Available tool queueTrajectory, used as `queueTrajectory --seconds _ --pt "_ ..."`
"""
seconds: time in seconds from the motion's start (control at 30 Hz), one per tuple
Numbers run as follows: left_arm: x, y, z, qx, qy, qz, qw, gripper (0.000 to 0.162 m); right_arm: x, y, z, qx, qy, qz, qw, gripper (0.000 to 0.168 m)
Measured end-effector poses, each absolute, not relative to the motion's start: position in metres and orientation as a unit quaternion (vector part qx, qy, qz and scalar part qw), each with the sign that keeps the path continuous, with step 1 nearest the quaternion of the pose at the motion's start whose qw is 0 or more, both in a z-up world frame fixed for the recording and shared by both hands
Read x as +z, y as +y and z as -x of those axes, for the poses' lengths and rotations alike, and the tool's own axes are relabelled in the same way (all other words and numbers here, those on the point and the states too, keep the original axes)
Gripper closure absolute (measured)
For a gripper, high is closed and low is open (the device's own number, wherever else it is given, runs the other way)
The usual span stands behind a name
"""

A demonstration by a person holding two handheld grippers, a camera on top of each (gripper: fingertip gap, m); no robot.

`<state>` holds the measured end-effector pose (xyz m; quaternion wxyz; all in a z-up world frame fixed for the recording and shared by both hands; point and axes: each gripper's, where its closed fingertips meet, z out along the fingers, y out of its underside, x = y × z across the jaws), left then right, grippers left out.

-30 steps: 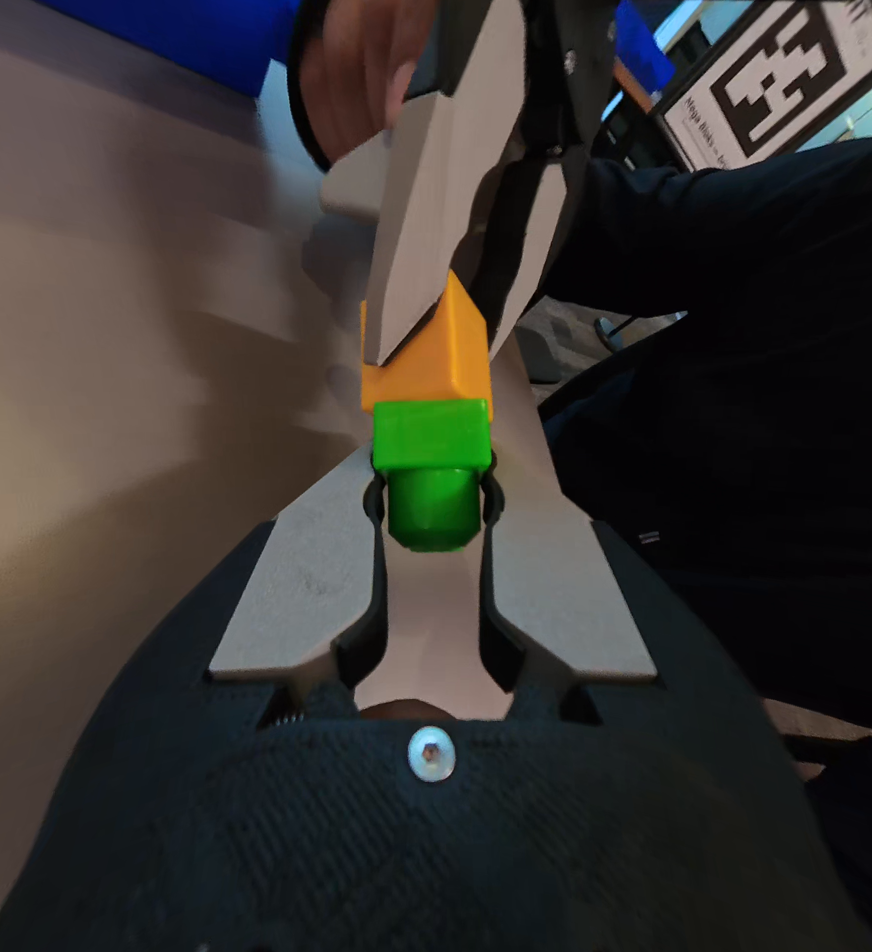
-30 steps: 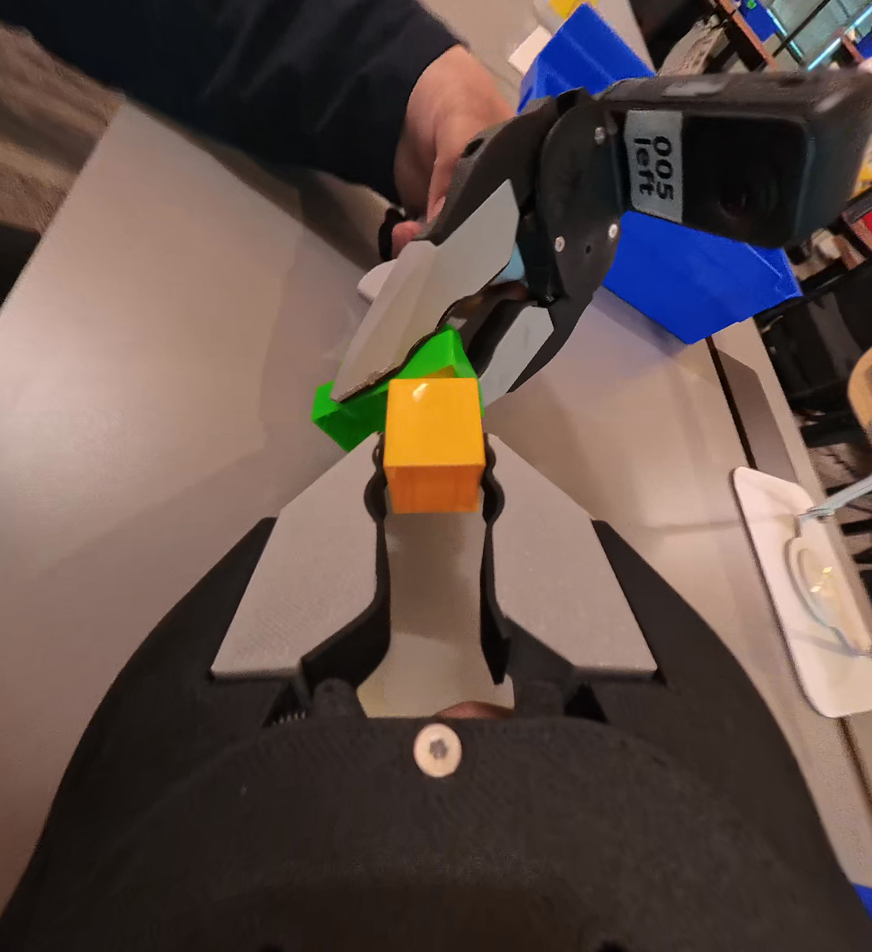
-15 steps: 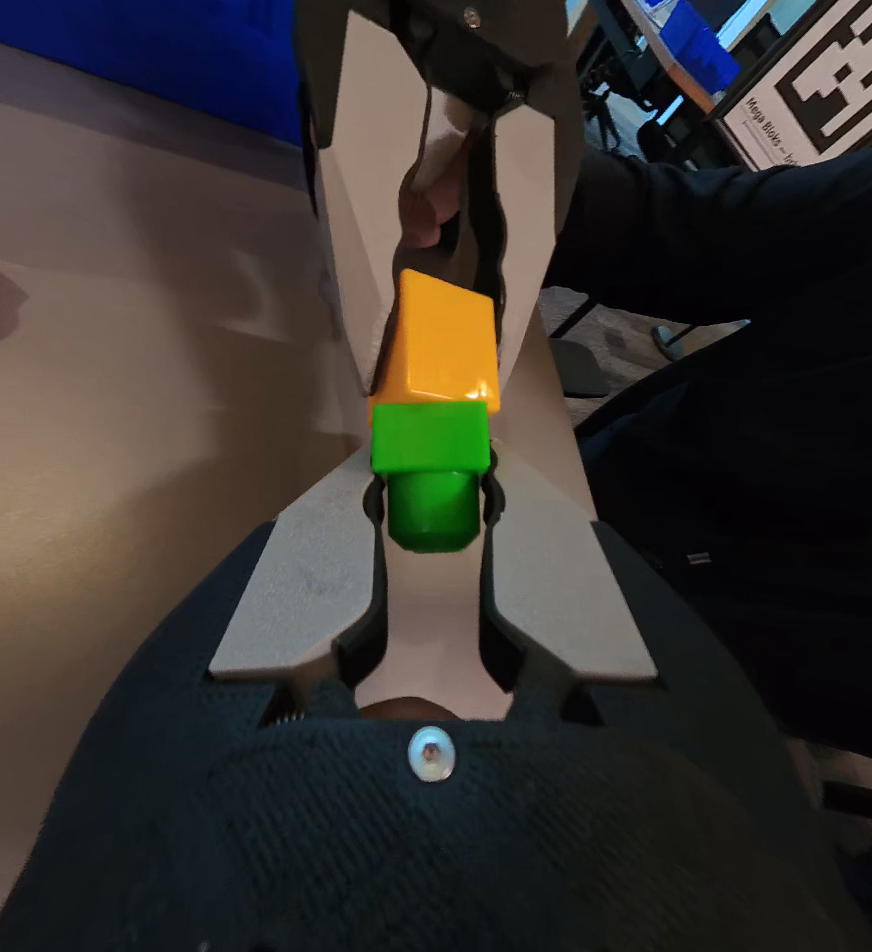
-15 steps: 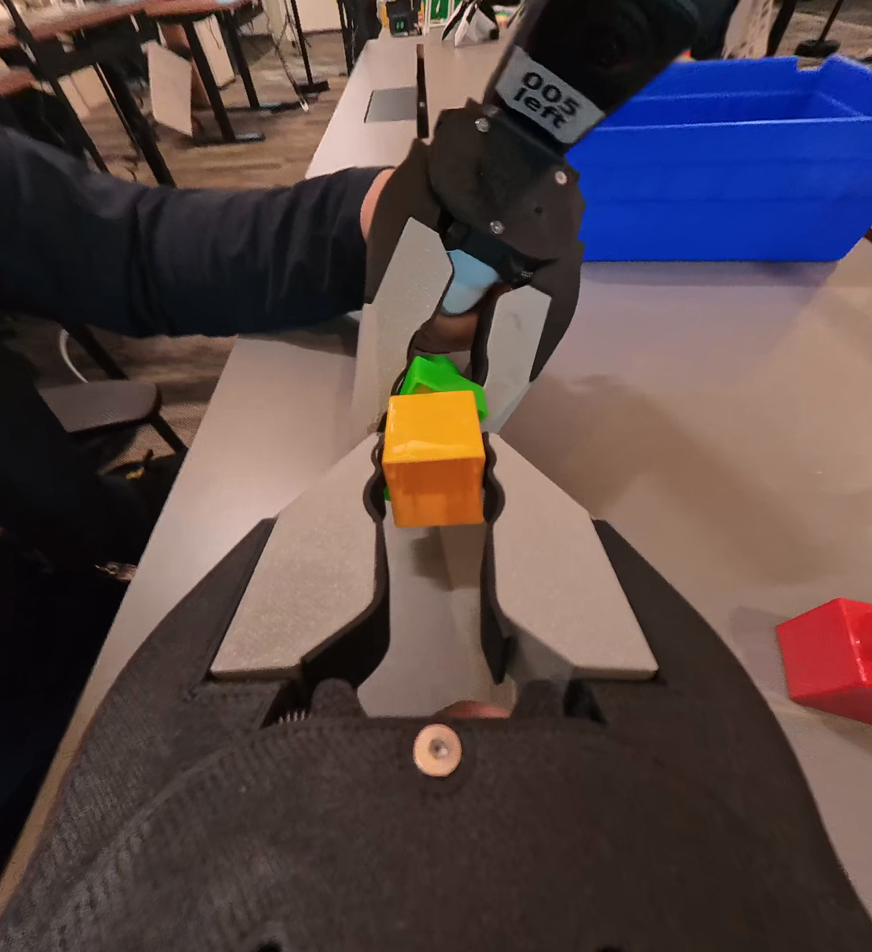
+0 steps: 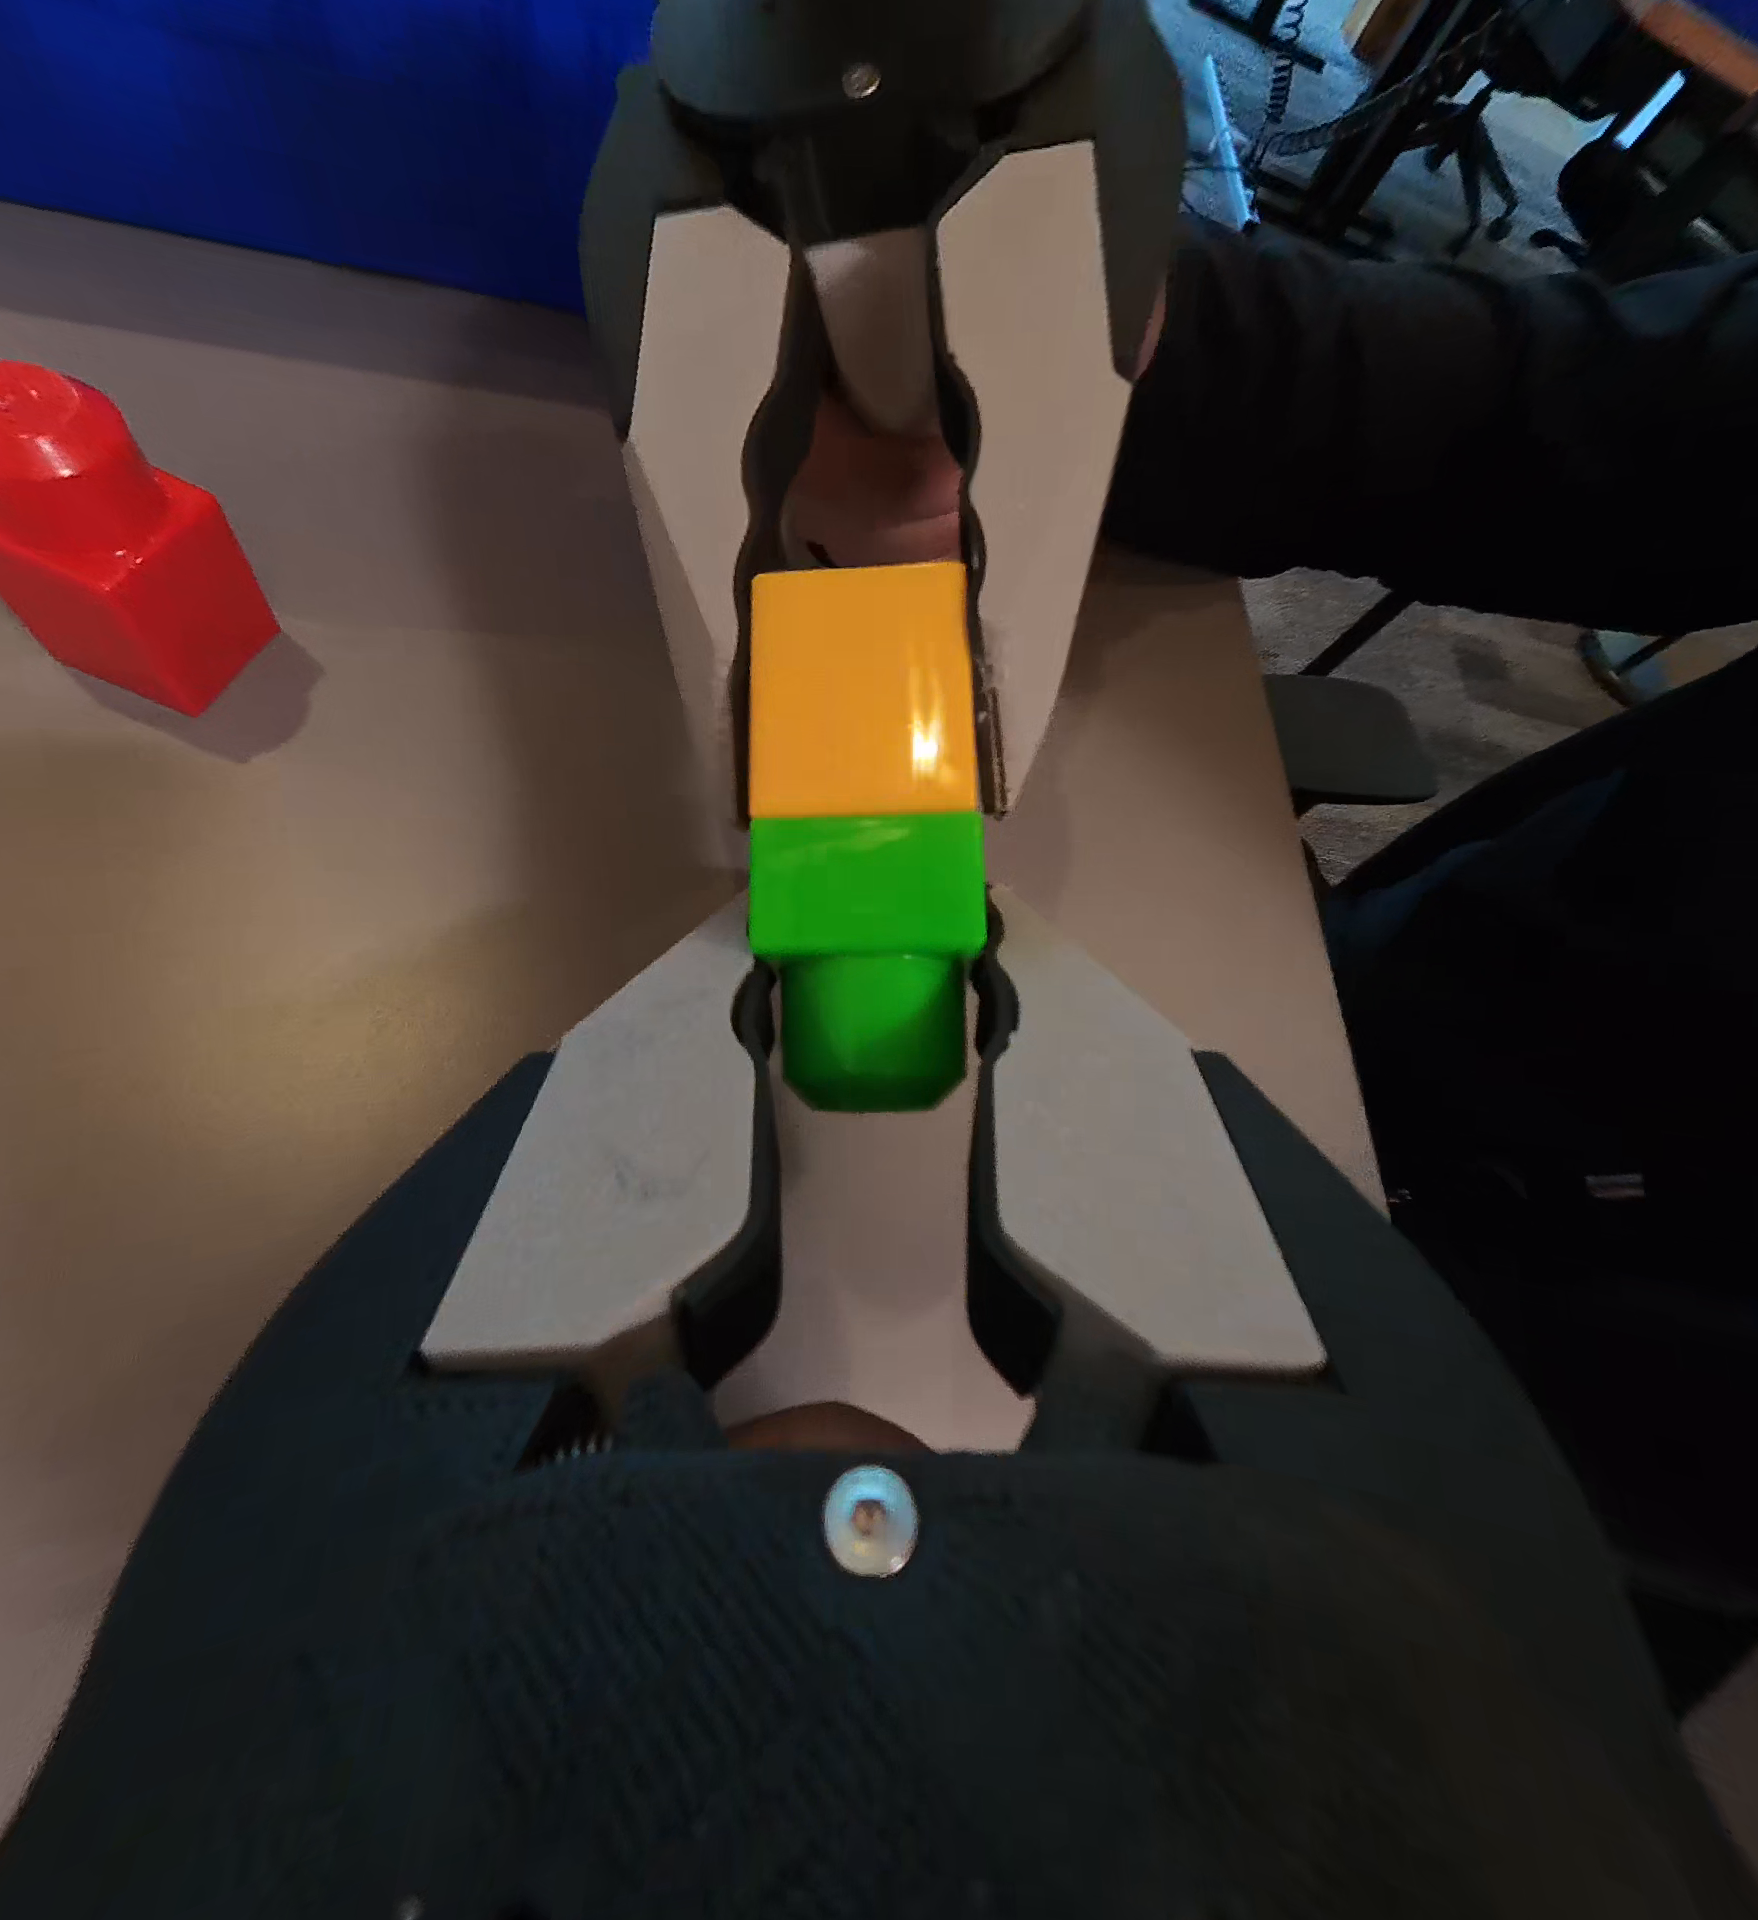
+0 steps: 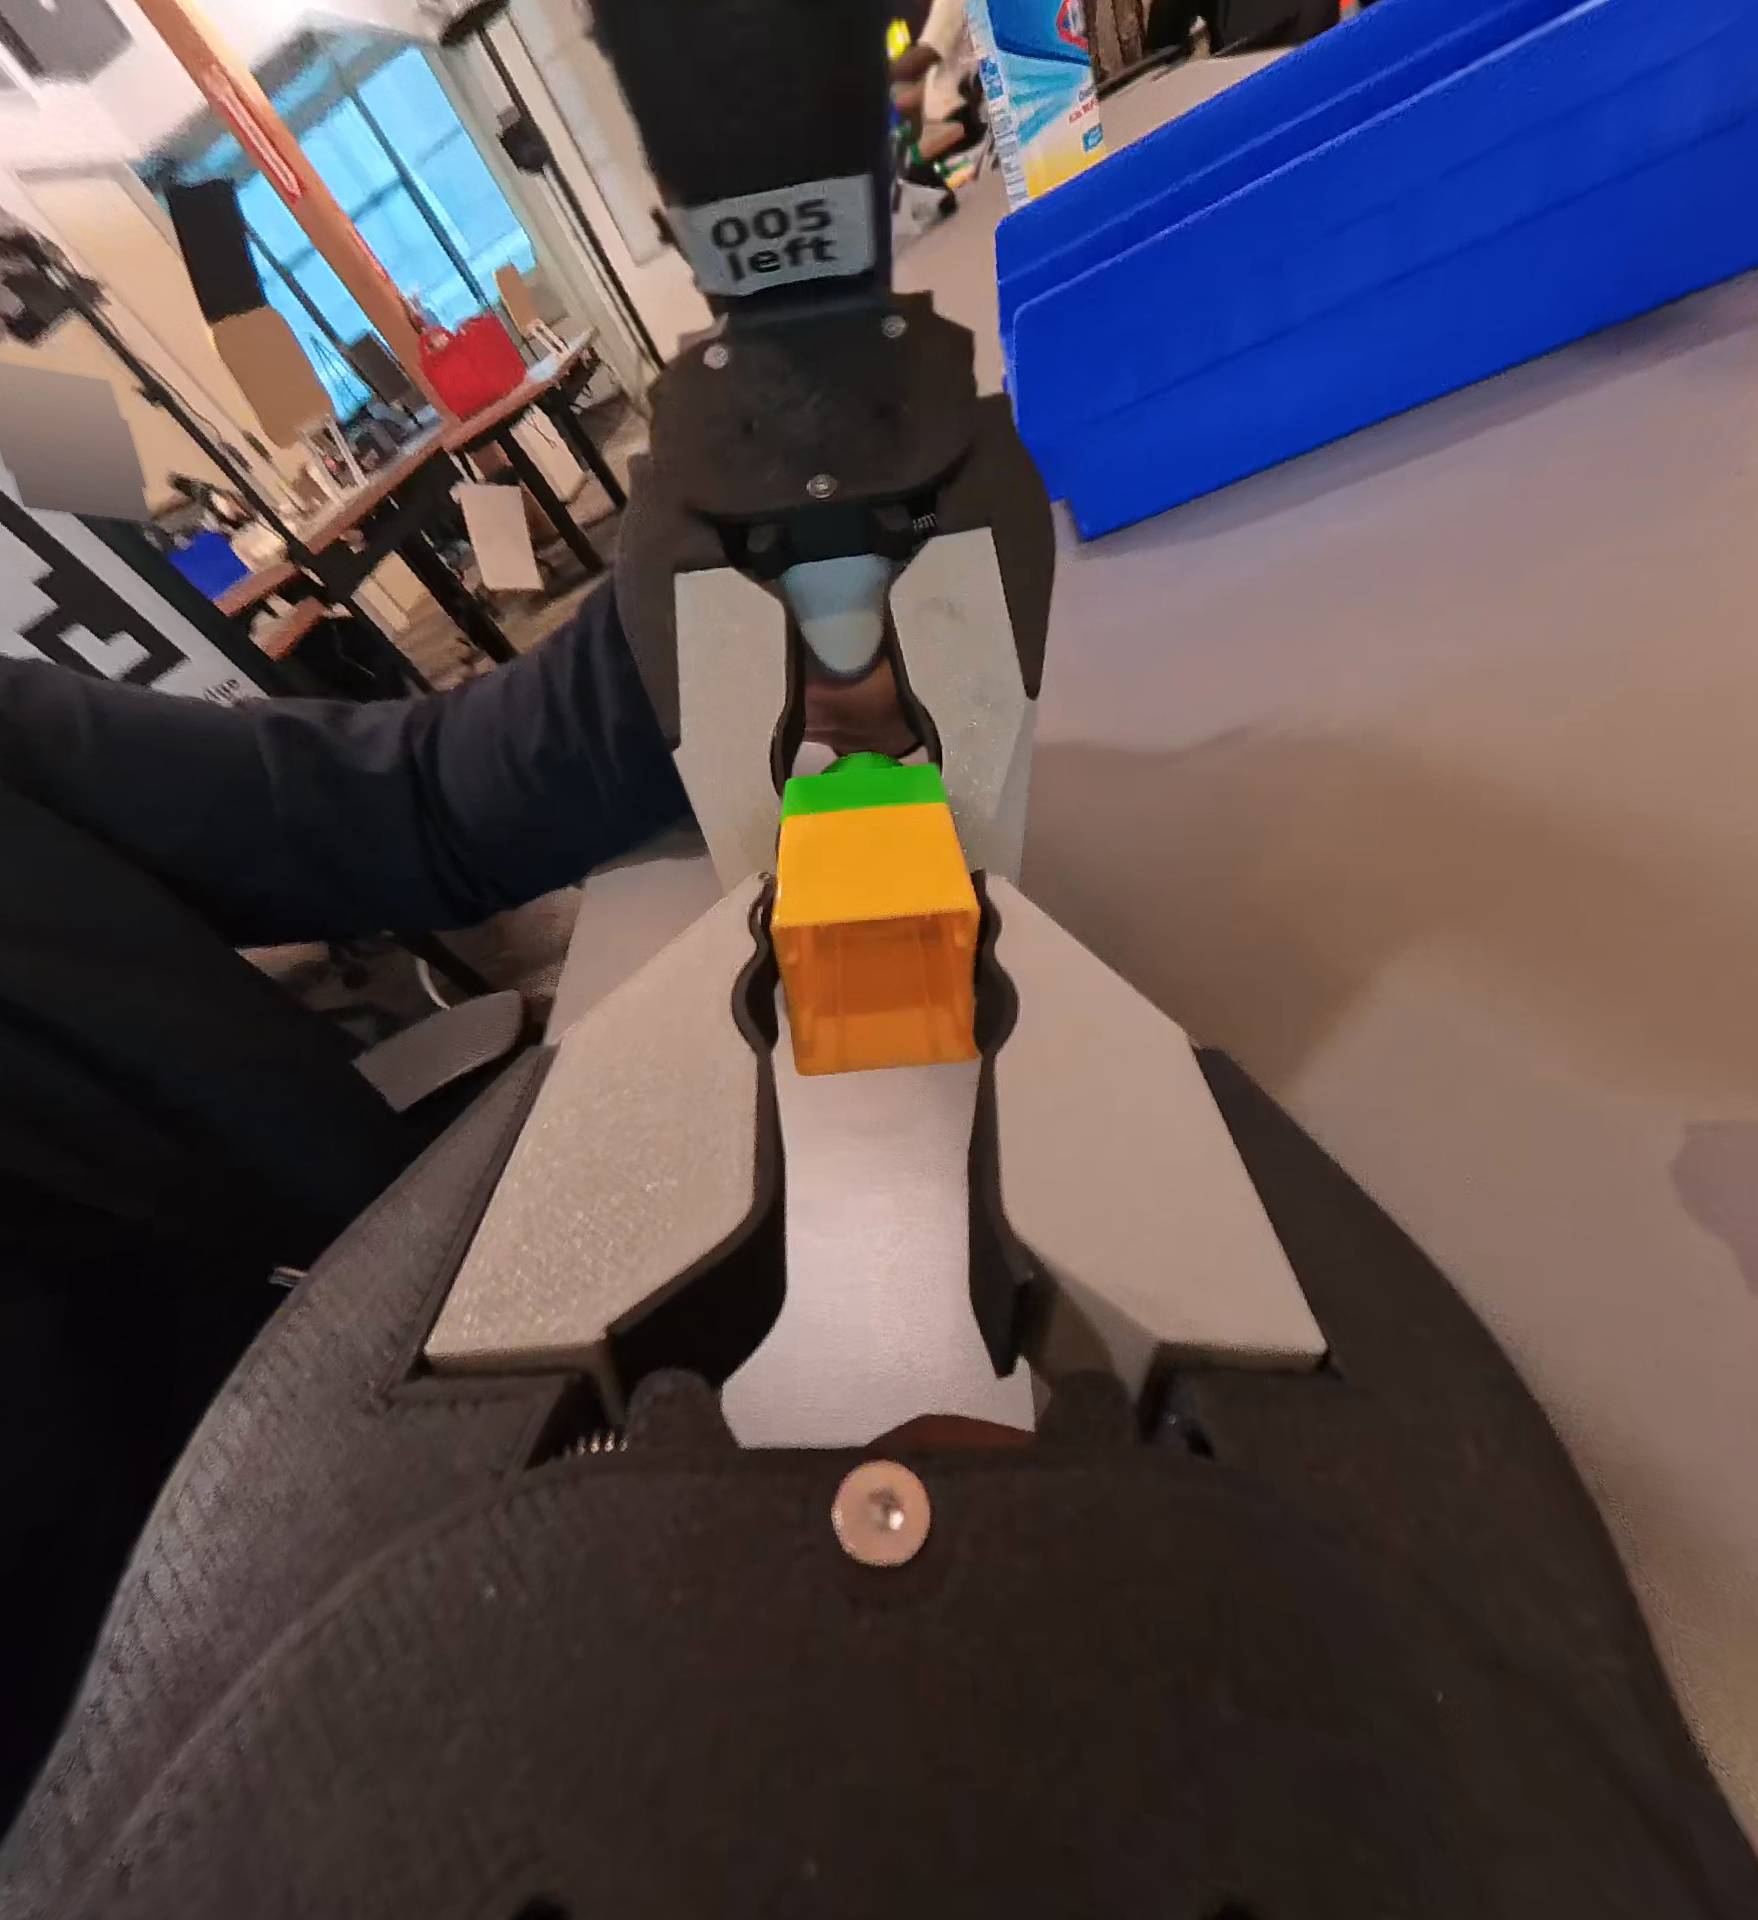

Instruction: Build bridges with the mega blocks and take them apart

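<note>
A green block [image 5: 867, 883] and an orange block [image 5: 862, 694] are joined end to end and held in the air above the grey table [image 5: 231, 935]. My left gripper [image 5: 867, 956] is shut on the green block, its stud pointing back toward the camera. My right gripper [image 6: 873, 945] is shut on the orange block [image 6: 870, 883], whose hollow underside faces its camera. The two grippers face each other, tips nearly touching. In the right wrist view the green block [image 6: 862, 795] shows just beyond the orange one, between the left gripper's fingers [image 6: 968, 717].
A red single-stud block [image 5: 96, 551] stands on the table to the left. A blue bin [image 6: 1426, 270] stands at the far side of the table. A person's dark sleeve [image 6: 335, 790] reaches in from the table edge. Office desks and chairs lie beyond. Less than 4 cm separates the two grippers' tips.
Both grippers swung round with the blocks in them until they face each other in a straight line. The orange and green blocks, tilted against each other before, now sit flush. The red block came into view.
</note>
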<state>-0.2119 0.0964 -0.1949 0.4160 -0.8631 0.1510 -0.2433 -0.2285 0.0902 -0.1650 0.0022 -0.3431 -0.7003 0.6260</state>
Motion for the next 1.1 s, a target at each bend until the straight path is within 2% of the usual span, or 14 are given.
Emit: queueTrajectory --seconds 0.3,0.5,0.6,0.77,0.9,0.97,1.0,1.03,1.1 --pt "-0.189 0.099 0.214 -0.265 0.130 0.853 0.430 0.128 -0.159 0.093 0.234 0.654 -0.665 0.361 -0.021 0.134" --pt "-0.177 0.101 0.210 -0.297 0.125 0.828 0.459 0.129 -0.143 0.088 0.233 0.697 -0.642 0.317 -0.026 0.134" --pt "-0.178 0.103 0.210 -0.290 0.126 0.828 0.463 0.128 -0.143 0.089 0.236 0.688 -0.655 0.313 0.002 0.133" --pt "-0.187 0.105 0.208 -0.271 0.136 0.838 0.453 0.128 -0.147 0.100 0.241 0.642 -0.693 0.312 0.103 0.115" --pt "-0.194 0.104 0.204 -0.264 0.153 0.843 0.443 0.129 -0.156 0.090 0.235 0.628 -0.711 0.303 0.086 0.104" --pt "-0.198 0.103 0.200 -0.264 0.161 0.846 0.435 0.128 -0.163 0.085 0.235 0.621 -0.718 0.305 0.073 0.108" --pt "-0.201 0.104 0.200 -0.255 0.160 0.851 0.430 0.128 -0.165 0.081 0.233 0.622 -0.722 0.298 0.062 0.125" --pt "-0.204 0.104 0.200 -0.253 0.164 0.854 0.425 0.129 -0.167 0.078 0.231 0.621 -0.725 0.294 0.051 0.132" --pt "-0.204 0.103 0.200 -0.259 0.161 0.853 0.423 0.128 -0.168 0.078 0.231 0.619 -0.725 0.298 0.043 0.133"
